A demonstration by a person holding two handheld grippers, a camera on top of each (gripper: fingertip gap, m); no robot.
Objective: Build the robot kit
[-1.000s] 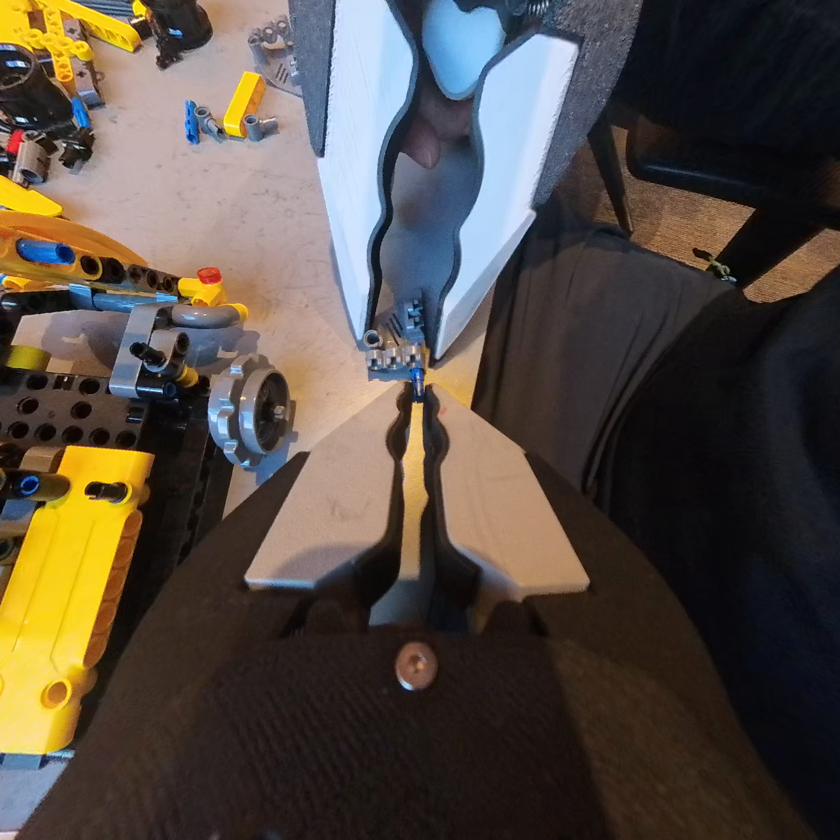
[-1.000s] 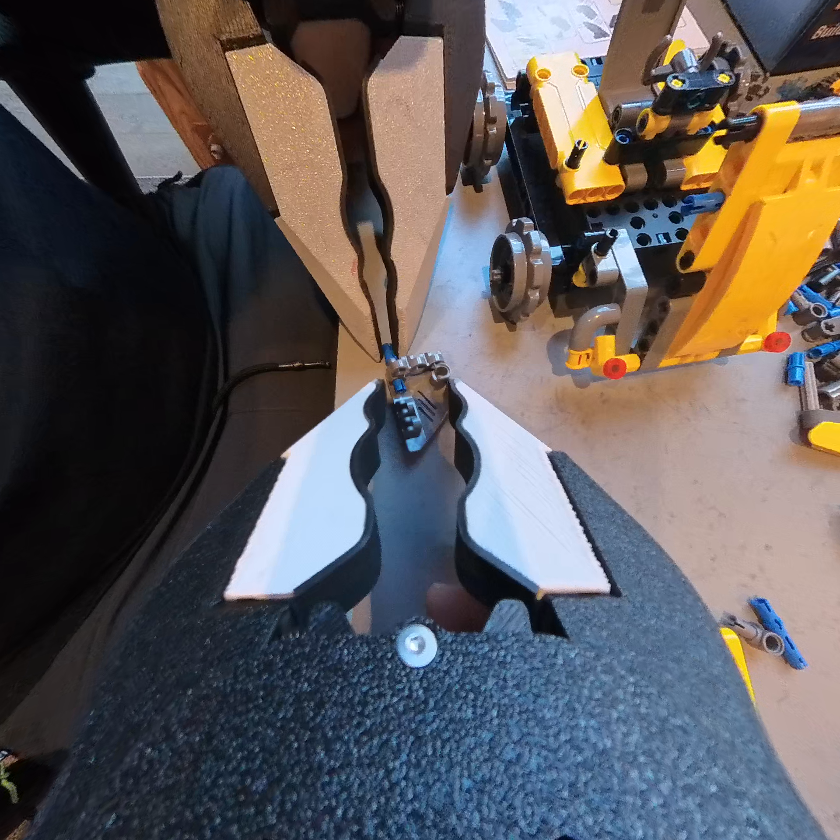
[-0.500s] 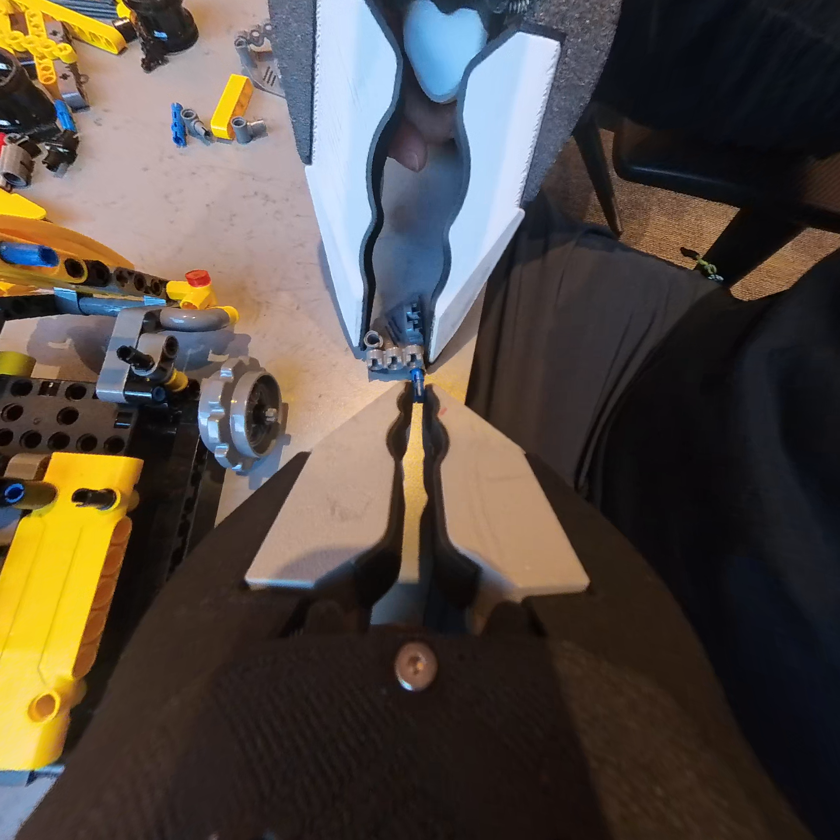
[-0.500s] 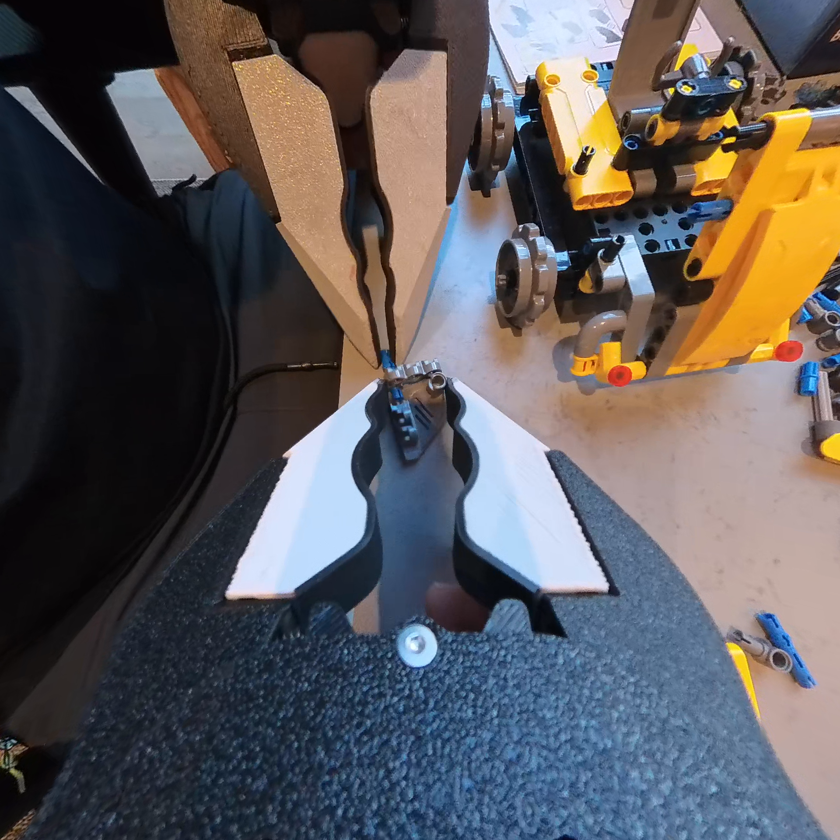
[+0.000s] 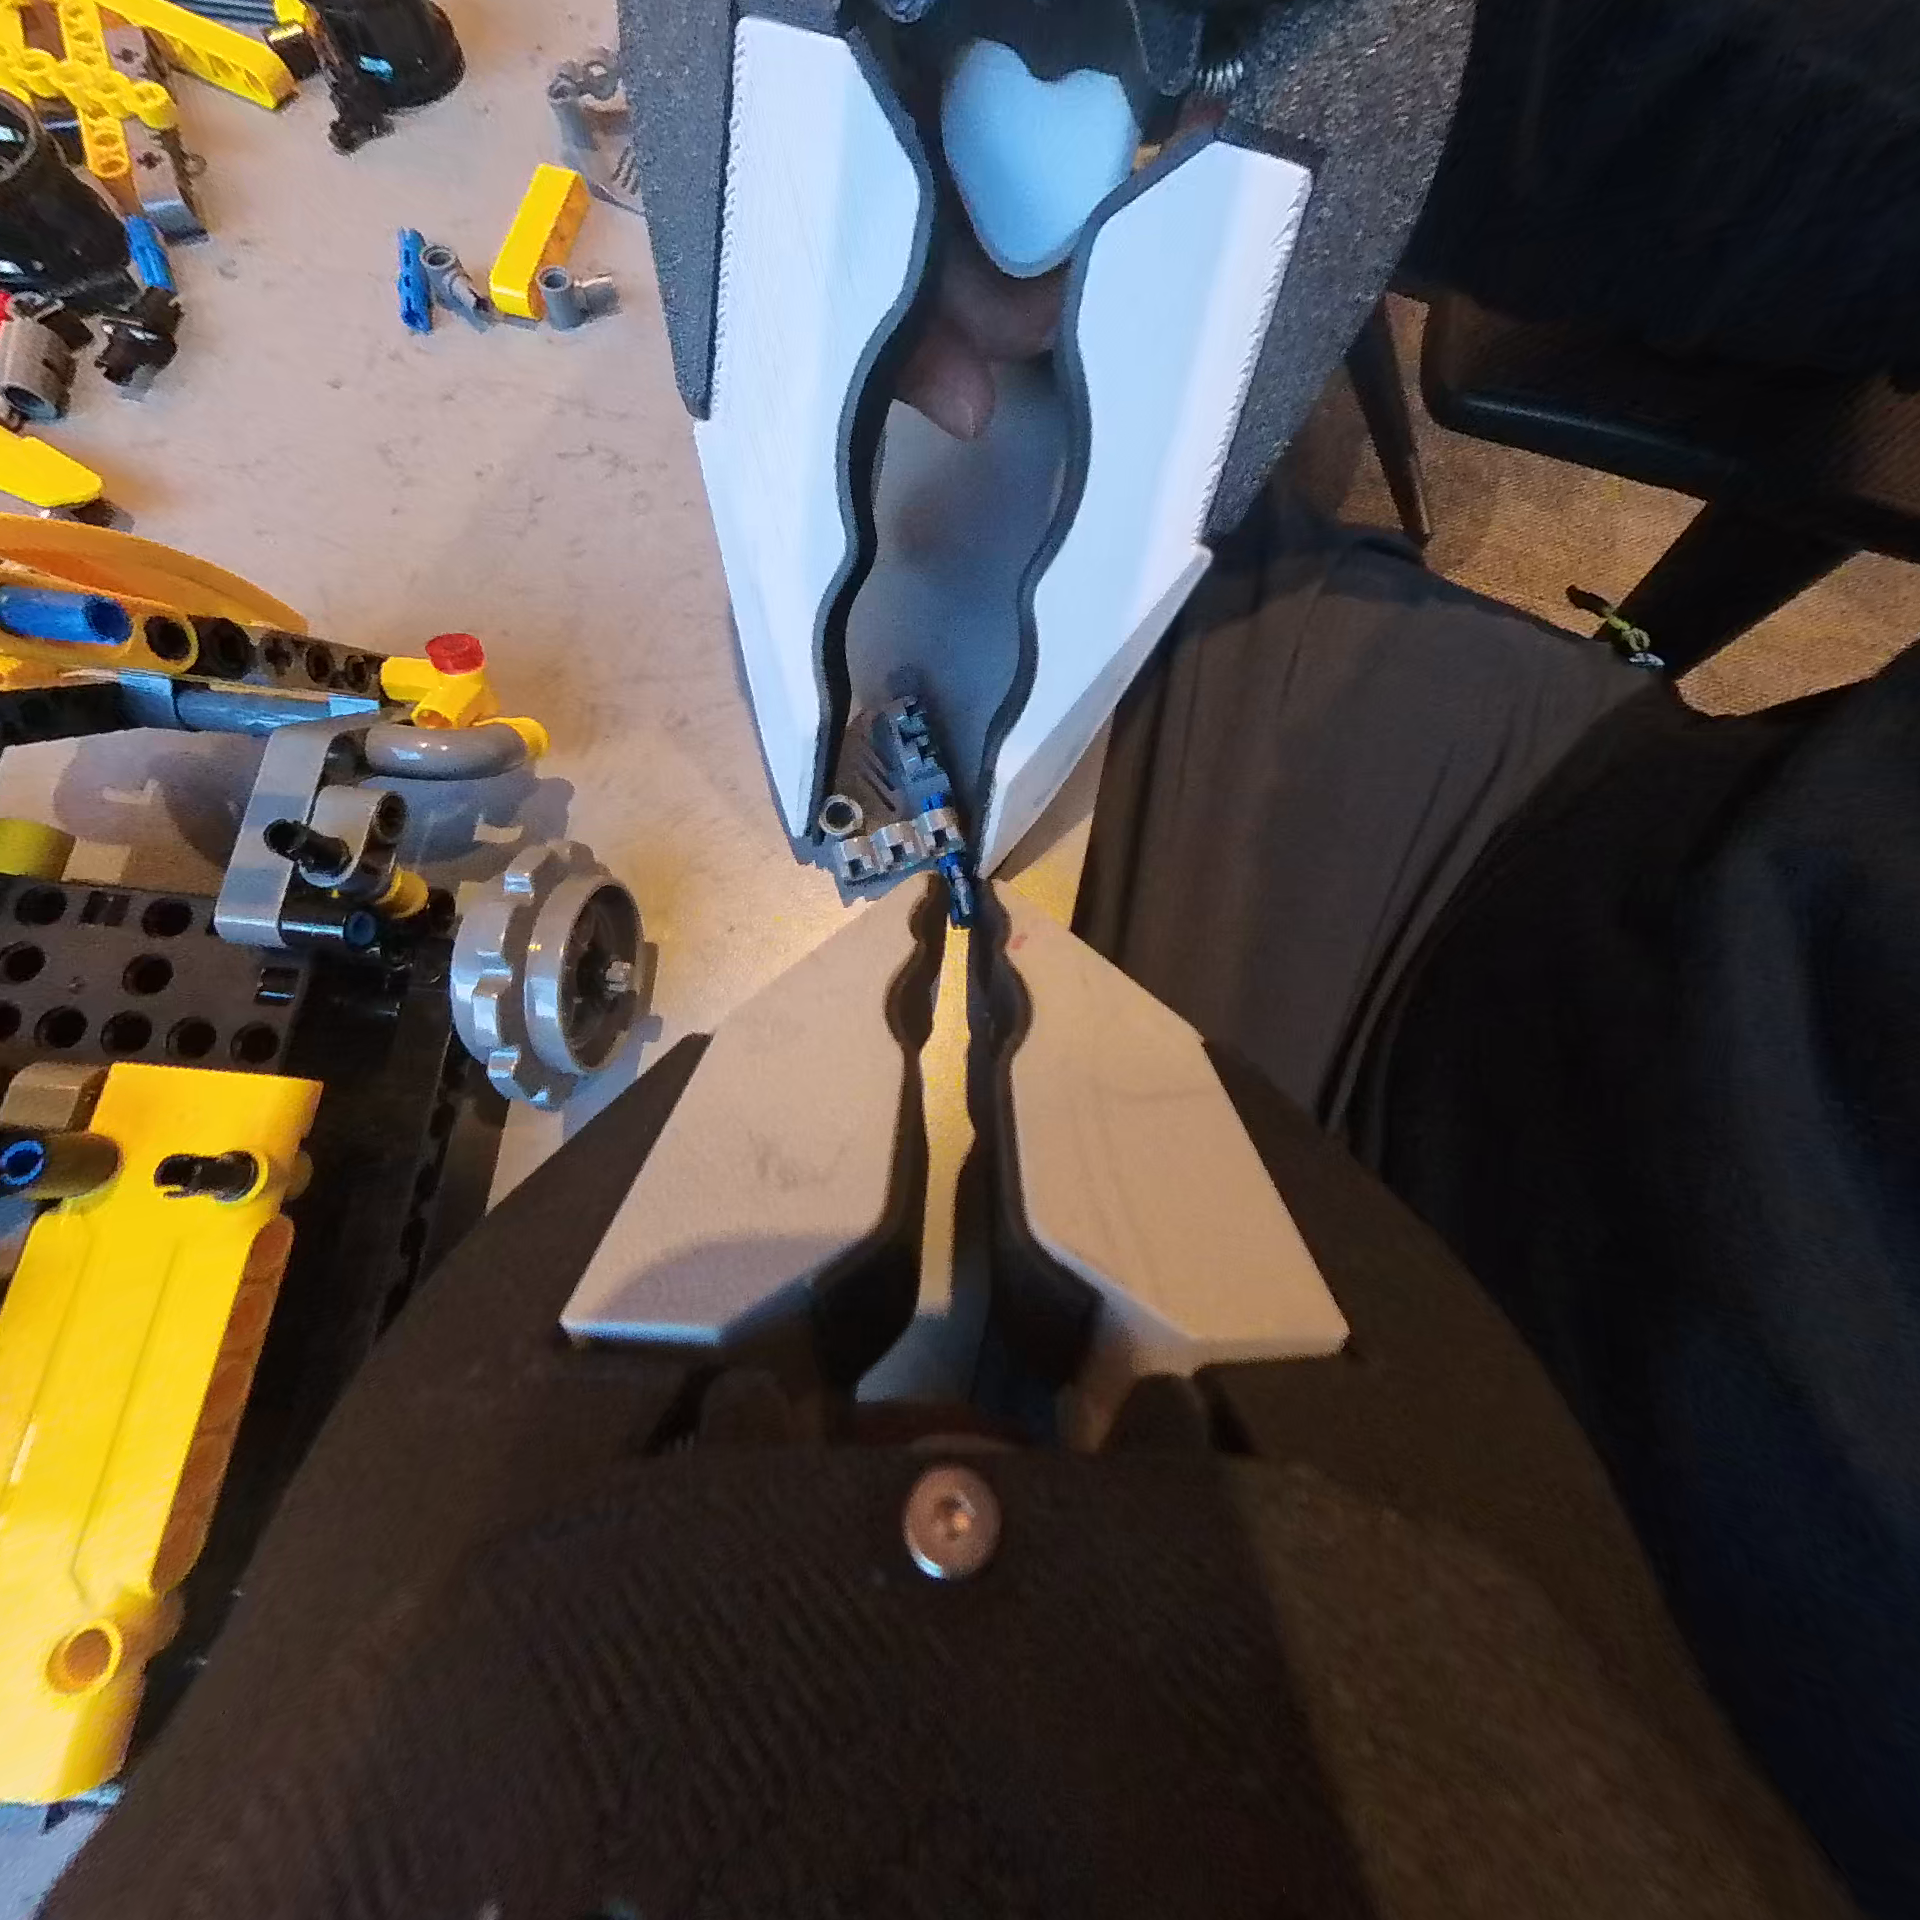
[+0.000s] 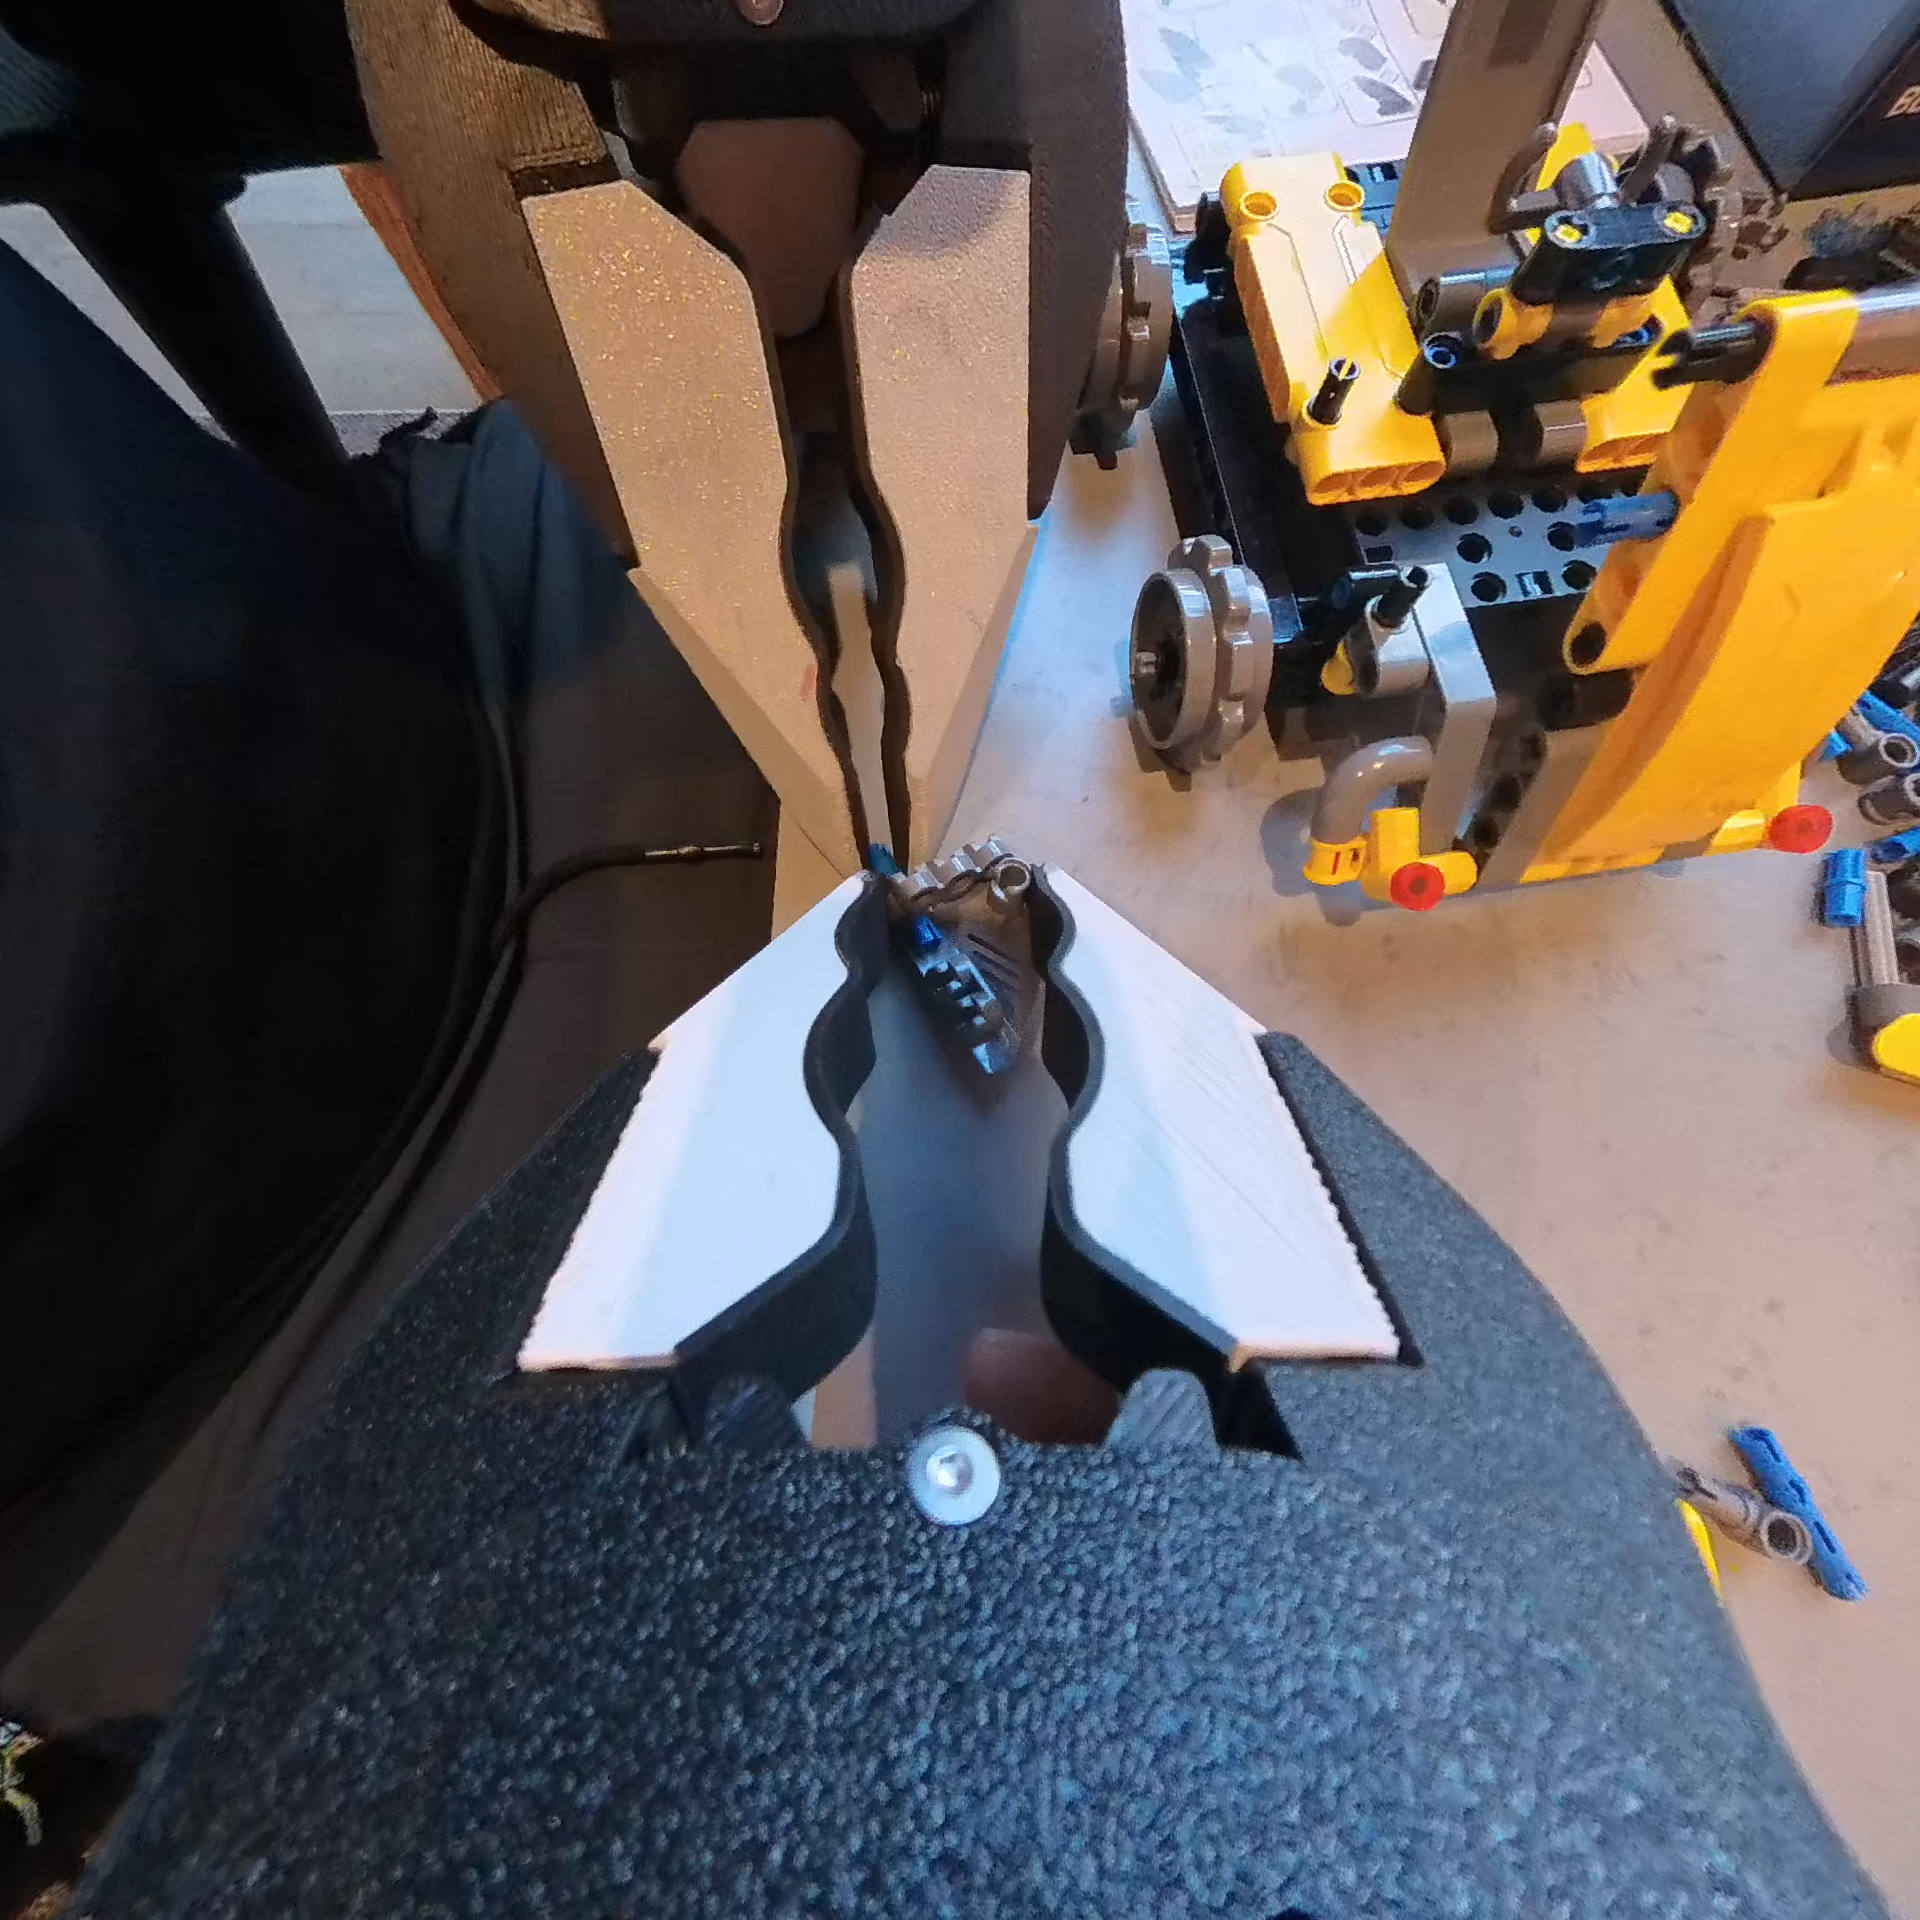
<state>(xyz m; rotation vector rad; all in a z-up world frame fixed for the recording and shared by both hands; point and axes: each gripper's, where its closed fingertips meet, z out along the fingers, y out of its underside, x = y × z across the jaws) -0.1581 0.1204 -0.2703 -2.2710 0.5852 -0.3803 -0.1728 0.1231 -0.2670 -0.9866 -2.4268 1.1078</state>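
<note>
Blue plastic shows at the very tip of your left gripper [image 5: 958, 902]: its fingers are pressed almost fully together on a small blue pin [image 5: 957, 896], just above the centre of the left wrist view. Facing it tip to tip, your right gripper [image 6: 951, 902] has its fingers part-way closed around a dark grey toothed piece [image 6: 964, 977], whose light grey row of holes [image 5: 894, 850] pokes out toward the pin. By the look of it, you are at the seating step, with the pin's nose meeting the end hole nearest the table edge; how deep it sits I cannot tell. Judged from this, what comes next calls for a straight push along the pin's axis, with the right gripper braced so the piece does not twist. The yellow and black model [image 6: 1538, 582] stands in the upper right of the right wrist view, on the beige table [image 6: 1455, 1195], well apart from both tips.
</note>
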